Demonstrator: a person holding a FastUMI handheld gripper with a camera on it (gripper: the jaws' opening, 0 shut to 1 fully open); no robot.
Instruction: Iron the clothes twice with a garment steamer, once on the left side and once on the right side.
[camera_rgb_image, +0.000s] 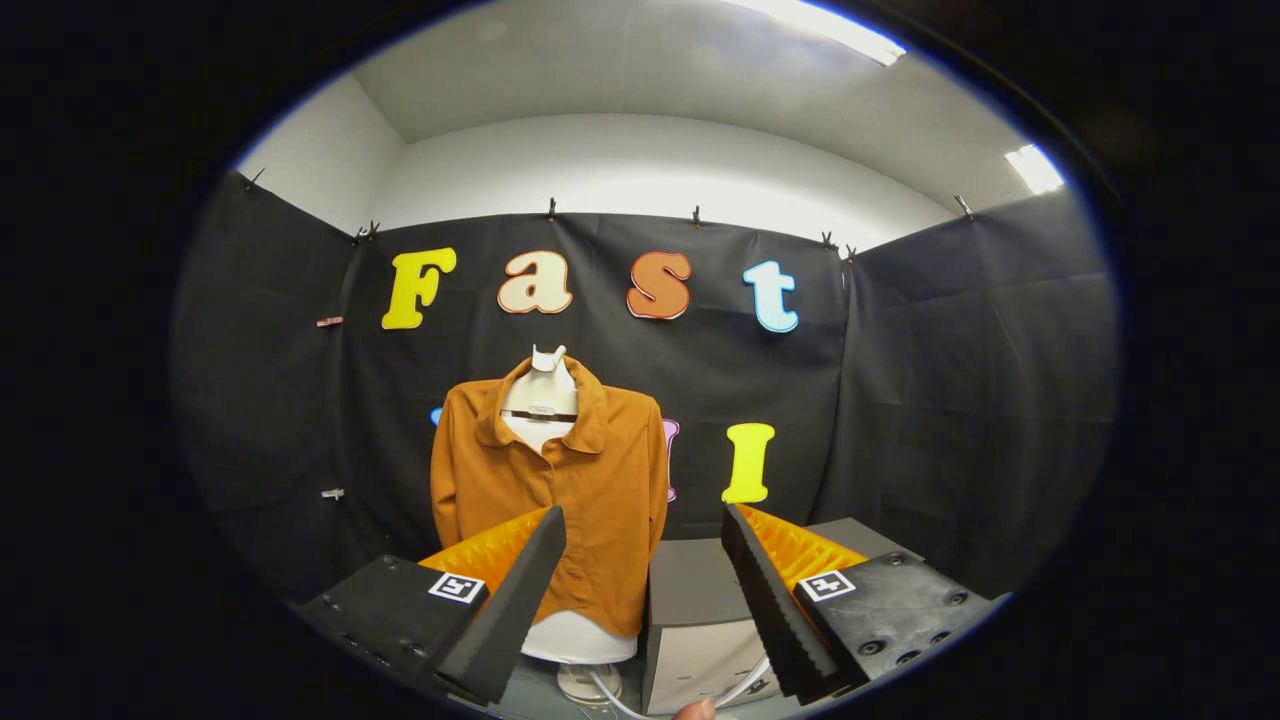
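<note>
The tool (645, 590) stands wide open and holds nothing; its two fingers spread apart in the lower middle of the frame, and the gap between them is empty. I judge that the open stance is a ready one, because the steamer head must be grasped first and no steamer head can be made out yet.

The task's garment, an orange-brown shirt (555, 490), hangs just left of the centre of the frame, beyond the fingers and partly hidden behind the left one. It is buttoned on a white mannequin torso (540, 400), which stands upright on a round foot (588, 683). This keeps the front panel flat and vertical, so a steamer can probably pass down the left half and then the right half without anybody holding the cloth.

Just beside the shirt, to the right of it, stands a grey box-shaped unit (695, 610), partly hidden by the right finger. A white hose or cable (610, 695) runs along the floor between the foot and the unit; possibly this is the steamer's base, but I cannot tell surely.

A fingertip (695, 710) of a person shows at the bottom middle.

For writing, each finger mount carries a square black-and-white marker (457, 587); it holds a pattern, not words. No brand can be read on the shirt or the unit.
</note>
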